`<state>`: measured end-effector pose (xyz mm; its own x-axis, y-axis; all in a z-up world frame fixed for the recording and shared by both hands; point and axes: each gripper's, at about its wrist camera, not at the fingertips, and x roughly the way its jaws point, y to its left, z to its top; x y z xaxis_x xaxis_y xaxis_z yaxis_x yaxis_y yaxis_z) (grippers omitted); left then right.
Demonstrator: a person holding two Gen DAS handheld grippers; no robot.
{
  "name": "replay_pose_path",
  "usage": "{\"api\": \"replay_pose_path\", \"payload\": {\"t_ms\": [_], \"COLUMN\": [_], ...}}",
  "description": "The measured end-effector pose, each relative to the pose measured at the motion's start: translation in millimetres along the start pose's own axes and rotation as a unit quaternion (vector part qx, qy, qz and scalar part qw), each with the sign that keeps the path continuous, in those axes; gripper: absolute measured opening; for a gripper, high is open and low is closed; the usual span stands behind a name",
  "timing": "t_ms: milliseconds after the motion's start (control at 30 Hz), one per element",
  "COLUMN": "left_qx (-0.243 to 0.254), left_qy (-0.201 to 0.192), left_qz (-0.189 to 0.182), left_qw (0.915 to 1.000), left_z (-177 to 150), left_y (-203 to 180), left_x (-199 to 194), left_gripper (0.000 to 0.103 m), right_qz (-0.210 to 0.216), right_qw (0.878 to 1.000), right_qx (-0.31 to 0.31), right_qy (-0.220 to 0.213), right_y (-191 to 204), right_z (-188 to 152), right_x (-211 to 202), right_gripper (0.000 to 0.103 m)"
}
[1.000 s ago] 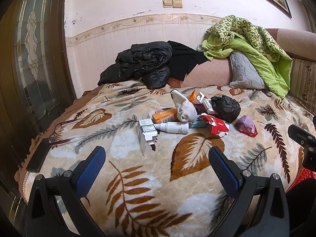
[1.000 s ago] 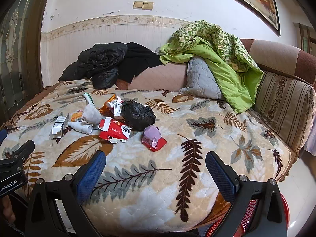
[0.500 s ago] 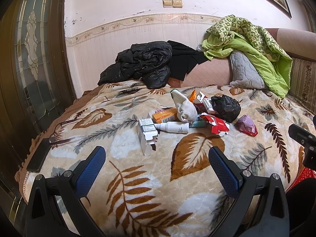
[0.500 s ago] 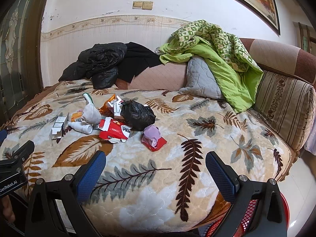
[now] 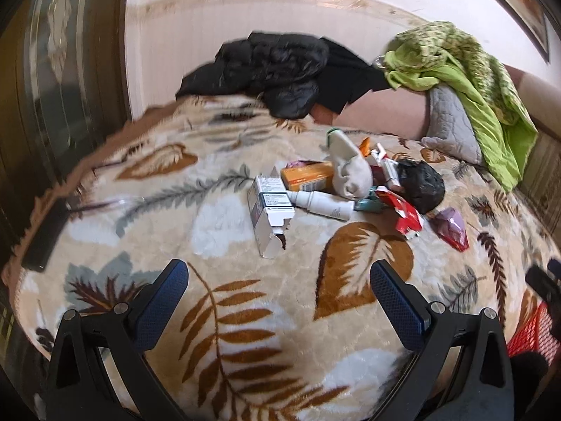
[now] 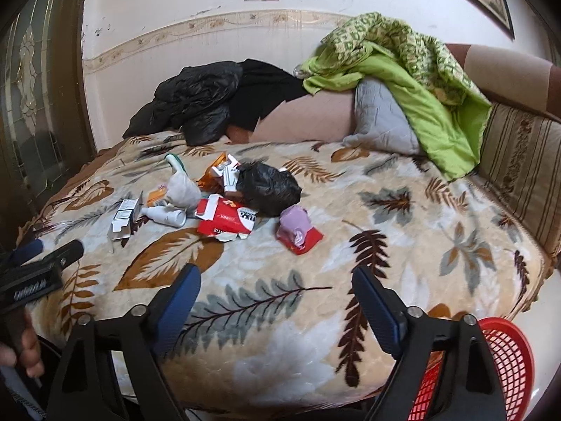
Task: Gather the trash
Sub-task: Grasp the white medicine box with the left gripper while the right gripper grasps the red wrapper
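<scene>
Right now both of your tools are spread wide with nothing between the pads: the left gripper (image 5: 278,286) hangs above the near edge of the blanket (image 5: 245,315), and the right gripper (image 6: 277,287) does the same further along the bed, its jaws equally far apart and empty. That wide spread suits what lies ahead, since most of the rubbish is boxy or bulky.

The trash sits in one loose heap near the middle of the blanket, well apart from both grippers. Nearest your left tool is an opened white carton (image 5: 268,210) lying on its side, with a white bottle (image 5: 324,205) touching it. Behind those are an orange box (image 5: 306,177), a pale sock-like bundle (image 5: 349,168), a knotted black bag (image 6: 268,187), a torn red packet (image 6: 226,221) and a purple wrapper (image 6: 296,228) off to the right of the pile. I judge nothing has been collected yet; the white carton looks the easiest first grab for the left side.

The red basket (image 6: 505,361) stands on the floor just beside the bed's near corner, under your right tool, probably so that drops are short.

Further out, a black jacket (image 6: 196,100), a grey cushion (image 6: 380,121) and a green quilt (image 6: 413,73) are piled against the sofa back and the pale wall.
</scene>
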<state>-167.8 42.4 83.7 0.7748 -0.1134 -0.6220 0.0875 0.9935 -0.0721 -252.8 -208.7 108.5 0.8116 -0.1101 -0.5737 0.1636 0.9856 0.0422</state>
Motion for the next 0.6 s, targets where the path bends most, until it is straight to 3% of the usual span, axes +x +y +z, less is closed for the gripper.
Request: {"api": "replay_pose_path", "payload": {"t_ms": [233,433,467,600], "left_qx": [-0.085,-0.096,-0.091,-0.083], "left_qy": [0.081,0.118,0.120,0.140], "left_qz": [-0.022,-0.005,0.005,0.017], "left_qw": [0.9928,0.9883,0.9885,0.9865], "left_z": [33,56,59,61], "left_y": [24,19,16,18], "left_x": [61,116,123,150], "left_gripper": [0.084,0.080,0.076,0.044], "right_qz": [0.008,0.009,0.011,0.023], "right_qw": [1.000,1.000,1.000,0.999], "right_qx": [0.006,0.011,0.012,0.015], "right_qy": [0.010,0.018,0.021,0.035], "right_y": [2,0,-1,1], "right_z": [1,2,2,4], "right_x": [4,7,8,15], "right_gripper": [0.086,0.086,0.086,0.086]}}
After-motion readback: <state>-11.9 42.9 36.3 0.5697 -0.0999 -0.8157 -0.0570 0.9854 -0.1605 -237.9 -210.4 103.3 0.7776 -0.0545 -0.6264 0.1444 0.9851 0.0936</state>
